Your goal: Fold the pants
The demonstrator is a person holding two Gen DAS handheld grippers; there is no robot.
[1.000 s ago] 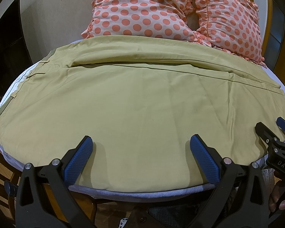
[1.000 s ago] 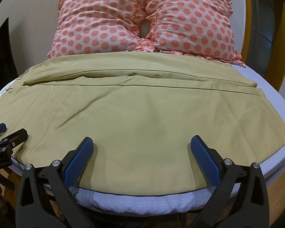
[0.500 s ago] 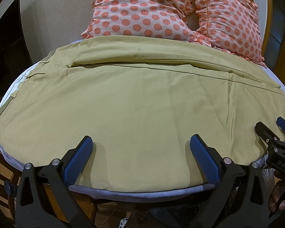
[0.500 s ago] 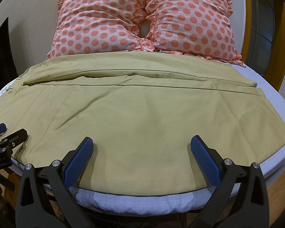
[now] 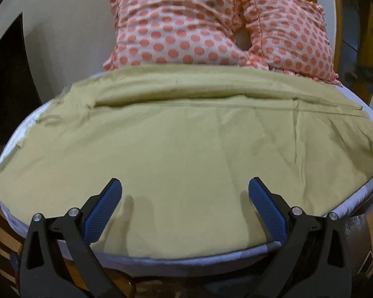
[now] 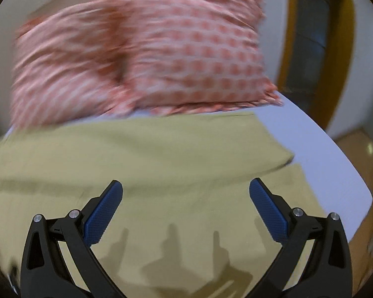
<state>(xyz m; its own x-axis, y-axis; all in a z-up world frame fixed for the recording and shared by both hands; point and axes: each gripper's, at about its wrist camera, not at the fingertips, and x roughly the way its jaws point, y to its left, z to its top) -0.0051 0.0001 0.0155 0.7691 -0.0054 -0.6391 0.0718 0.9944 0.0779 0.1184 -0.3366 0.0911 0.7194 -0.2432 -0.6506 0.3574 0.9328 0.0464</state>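
Note:
Olive-tan pants point(image 5: 186, 144) lie flat across the bed, one leg laid over the other, a fold running along the far side. In the right wrist view the pants point(image 6: 161, 164) end at their hems on the right. My left gripper point(image 5: 185, 186) is open and empty above the near edge of the pants. My right gripper point(image 6: 186, 188) is open and empty, low over the pants near the hem end, casting shadows on the cloth. That view is motion-blurred.
Two pink pillows with orange dots point(image 5: 211, 27) lean at the head of the bed, also in the right wrist view point(image 6: 149, 57). The white mattress edge point(image 5: 360, 193) rims the pants. Bare sheet point(image 6: 323, 164) lies right of the hems. A wooden door frame point(image 6: 283, 49) stands at the right.
My right gripper has swung fast to the right and forward over the hem end and has left the left wrist view. My left gripper has shifted slightly forward. Both stay open.

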